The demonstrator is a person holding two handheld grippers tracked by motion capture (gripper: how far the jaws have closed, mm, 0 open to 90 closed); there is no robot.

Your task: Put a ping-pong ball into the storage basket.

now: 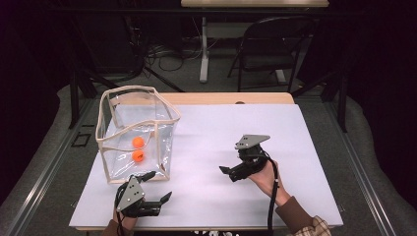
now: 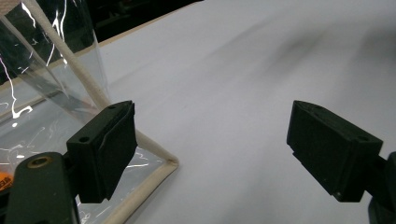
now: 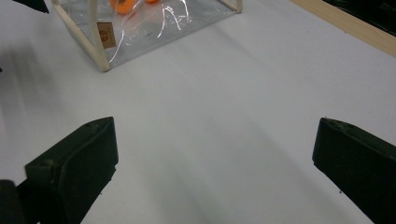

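Observation:
A clear plastic bag [image 1: 142, 125] with cream trim stands open on the left of the white table sheet [image 1: 236, 128]. Two orange balls [image 1: 138, 142] lie inside it, one in front of the other. My left gripper [image 1: 158, 186] is open just in front of the bag's near right corner, and holds nothing. In the left gripper view that corner's trim [image 2: 159, 161] lies beside the left jaw of the left gripper [image 2: 212, 121]. My right gripper [image 1: 231, 164] is open over the sheet's middle right. The right gripper [image 3: 215, 135] faces the bag [image 3: 140, 32] and the balls [image 3: 122, 4] from a distance.
The wooden table edge [image 1: 231, 98] borders the sheet at the back. A folding chair [image 1: 270, 44] and a table leg [image 1: 204, 49] stand on the floor beyond. Bare sheet lies between the two grippers and to the right.

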